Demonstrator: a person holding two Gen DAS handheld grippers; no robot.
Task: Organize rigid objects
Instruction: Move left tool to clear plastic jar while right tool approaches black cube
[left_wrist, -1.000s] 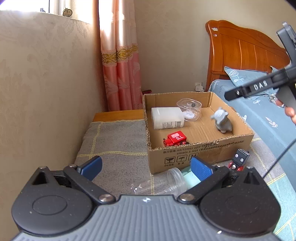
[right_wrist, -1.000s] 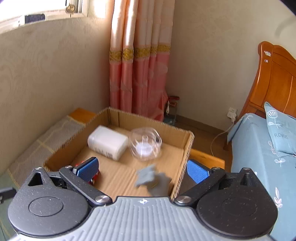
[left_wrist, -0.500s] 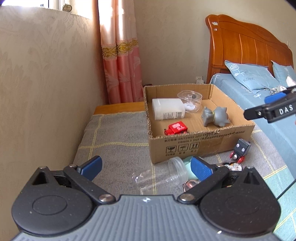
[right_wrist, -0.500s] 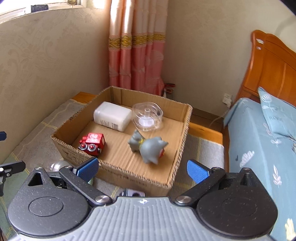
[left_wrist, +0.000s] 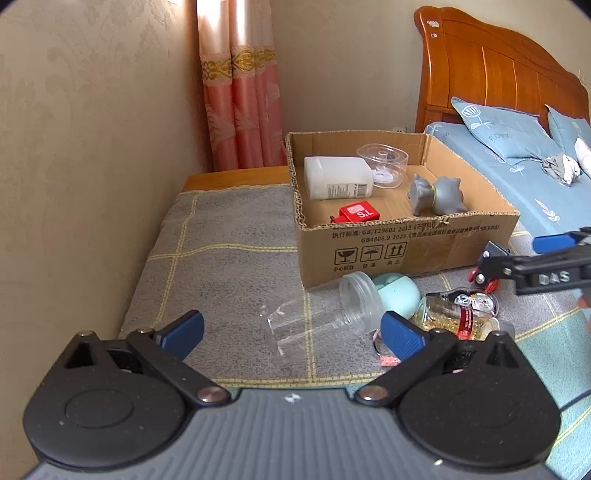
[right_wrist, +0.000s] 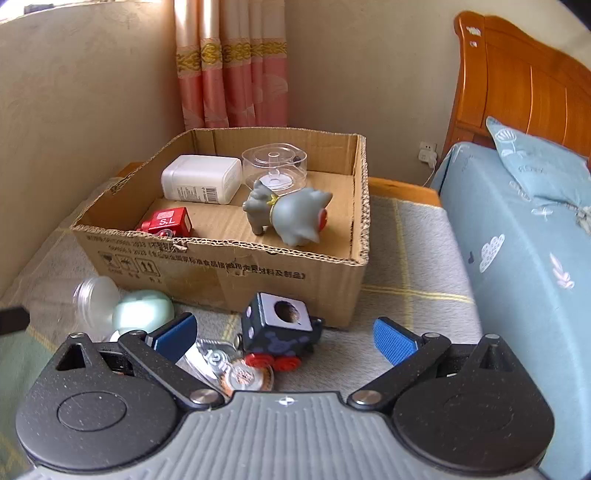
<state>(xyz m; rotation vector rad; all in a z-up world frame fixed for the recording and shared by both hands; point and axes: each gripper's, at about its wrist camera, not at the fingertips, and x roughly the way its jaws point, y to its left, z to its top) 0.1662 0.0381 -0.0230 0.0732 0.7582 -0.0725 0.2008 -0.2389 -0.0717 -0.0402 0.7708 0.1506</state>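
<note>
Both grippers, left (left_wrist: 291, 334) and right (right_wrist: 284, 338), gape empty; clear jar (left_wrist: 321, 317) lies mouth toward box (left_wrist: 406, 243).

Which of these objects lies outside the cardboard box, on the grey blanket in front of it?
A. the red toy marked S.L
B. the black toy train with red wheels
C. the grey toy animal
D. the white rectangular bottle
B: the black toy train stands on the blanket before the cardboard box; the others sit inside it.
</note>
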